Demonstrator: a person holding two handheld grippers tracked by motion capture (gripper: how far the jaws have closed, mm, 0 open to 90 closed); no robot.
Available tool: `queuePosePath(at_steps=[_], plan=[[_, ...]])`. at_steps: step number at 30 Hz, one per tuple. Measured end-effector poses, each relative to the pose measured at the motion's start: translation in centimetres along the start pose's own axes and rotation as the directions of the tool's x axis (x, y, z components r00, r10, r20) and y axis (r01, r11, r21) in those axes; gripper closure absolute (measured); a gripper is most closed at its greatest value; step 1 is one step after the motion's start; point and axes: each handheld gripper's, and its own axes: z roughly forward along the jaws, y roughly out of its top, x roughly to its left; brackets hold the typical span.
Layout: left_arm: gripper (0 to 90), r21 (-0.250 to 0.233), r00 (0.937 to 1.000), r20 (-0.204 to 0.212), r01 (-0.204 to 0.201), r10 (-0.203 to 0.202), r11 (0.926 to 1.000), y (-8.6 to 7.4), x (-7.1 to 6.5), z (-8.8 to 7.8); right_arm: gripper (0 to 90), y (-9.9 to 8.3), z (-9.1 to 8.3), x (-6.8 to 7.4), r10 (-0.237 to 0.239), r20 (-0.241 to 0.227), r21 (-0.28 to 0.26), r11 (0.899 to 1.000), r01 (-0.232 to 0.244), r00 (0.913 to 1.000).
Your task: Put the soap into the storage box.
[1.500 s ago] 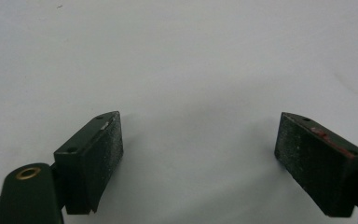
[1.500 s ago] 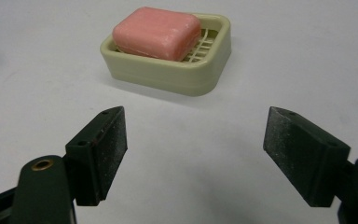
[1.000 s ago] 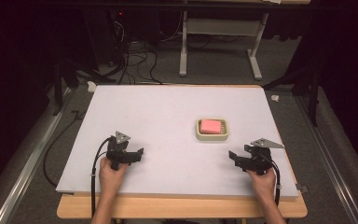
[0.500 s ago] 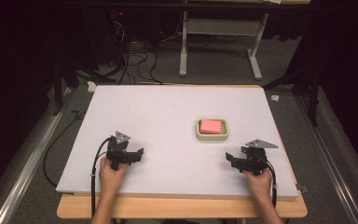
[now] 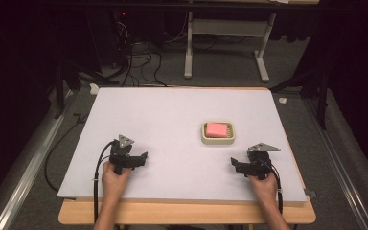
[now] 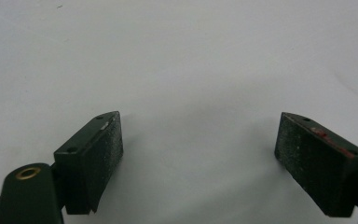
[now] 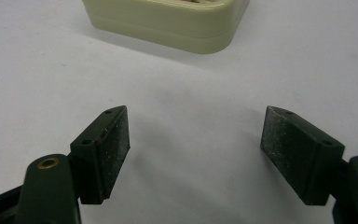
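Sitting on the white table (image 5: 172,120) is a small cream dish (image 5: 218,132) with a pink soap (image 5: 217,129) lying inside it. The dish is a bit right of the middle. The right gripper (image 5: 242,167) rests low near the front edge, just below the dish and a little to the right, and its jaws stand wide apart with nothing between them. In the right gripper view the dish (image 7: 168,21) is close ahead, past the two black pads (image 7: 109,140). The left gripper (image 5: 139,159) rests well apart from the dish on the other side, and its jaws are wide apart too, over bare table.

What could go wrong? If the right gripper goes in too low, I think a jaw could bump the side of the dish and push it away (it looks light). If the jaws close on the soap too near its edge, the soap may slip out, because soap can be slick. If they pinch the rim instead, the dish might tip.

I can see no words or labels on the dish, the soap or the grippers.
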Motion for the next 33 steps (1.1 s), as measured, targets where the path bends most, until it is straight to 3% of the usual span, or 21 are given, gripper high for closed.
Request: queuePosePath(at_steps=[12, 33], plan=[[15.8, 0.0, 1.0, 0.0, 0.0, 0.0, 1.0, 0.0, -0.01, 0.0, 22.5, 0.03, 0.36, 0.79, -0.06, 0.05, 0.031, 0.998, 0.058, 0.997], [15.8, 0.0, 1.0, 0.0, 0.0, 0.0, 1.0, 0.0, -0.01, 0.0, 22.2, -0.02, 0.39, 0.85, -0.068, 0.053, 0.031, 0.997, 0.066, 0.9963]])
